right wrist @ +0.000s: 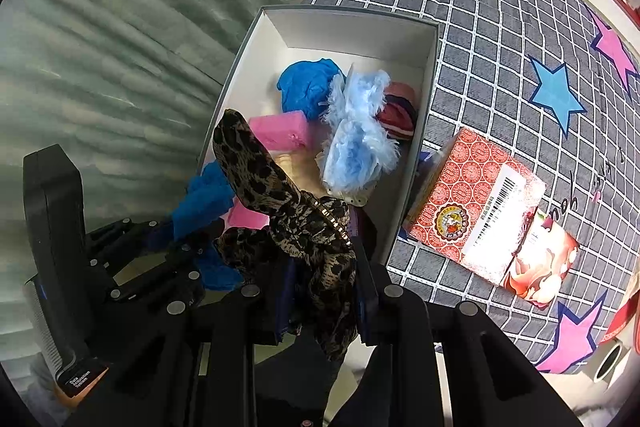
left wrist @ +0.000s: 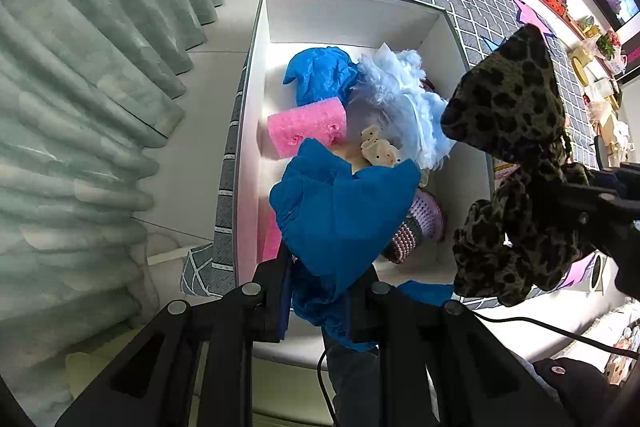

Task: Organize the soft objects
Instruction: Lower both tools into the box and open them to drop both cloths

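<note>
The white box sits on the checked bedcover and already holds a blue cloth, a pale blue fluffy piece and a pink sponge. Above the box's near end, the left gripper is clamped on a blue fabric bundle and the right gripper on a leopard-print scarf. The step looks like dropping both in; next, each should lower over the box and let go.
</note>
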`<state>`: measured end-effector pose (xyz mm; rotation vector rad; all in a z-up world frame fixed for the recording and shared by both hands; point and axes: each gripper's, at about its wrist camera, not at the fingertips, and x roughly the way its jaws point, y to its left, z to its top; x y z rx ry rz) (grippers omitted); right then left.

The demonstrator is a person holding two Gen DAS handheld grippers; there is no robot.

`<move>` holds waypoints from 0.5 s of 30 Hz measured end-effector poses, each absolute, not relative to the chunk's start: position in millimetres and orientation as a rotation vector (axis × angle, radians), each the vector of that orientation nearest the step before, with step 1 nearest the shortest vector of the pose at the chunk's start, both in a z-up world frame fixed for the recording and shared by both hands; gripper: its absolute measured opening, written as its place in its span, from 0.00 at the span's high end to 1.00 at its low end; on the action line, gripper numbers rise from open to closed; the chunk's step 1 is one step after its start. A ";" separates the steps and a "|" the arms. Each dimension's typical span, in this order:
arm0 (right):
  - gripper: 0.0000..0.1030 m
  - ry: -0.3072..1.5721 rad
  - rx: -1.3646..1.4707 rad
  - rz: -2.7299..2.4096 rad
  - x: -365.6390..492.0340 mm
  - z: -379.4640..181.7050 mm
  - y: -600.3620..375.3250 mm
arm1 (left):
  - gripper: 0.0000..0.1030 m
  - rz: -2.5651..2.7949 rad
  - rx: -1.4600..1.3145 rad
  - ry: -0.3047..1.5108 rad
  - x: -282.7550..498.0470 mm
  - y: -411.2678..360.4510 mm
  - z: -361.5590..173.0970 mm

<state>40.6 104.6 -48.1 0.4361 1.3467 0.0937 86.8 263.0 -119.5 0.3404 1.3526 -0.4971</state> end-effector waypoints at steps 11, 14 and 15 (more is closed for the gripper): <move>0.75 1.358 0.455 0.094 41.6 -52.1 103.7 | 0.79 -0.493 0.346 1.355 84.9 262.0 -120.6; 0.75 1.358 0.455 0.094 41.7 -52.2 103.6 | 0.79 -0.493 0.351 1.355 84.8 261.9 -121.5; 0.75 1.357 0.454 0.094 41.8 -52.3 103.6 | 0.79 -0.493 0.352 1.355 84.8 261.9 -121.8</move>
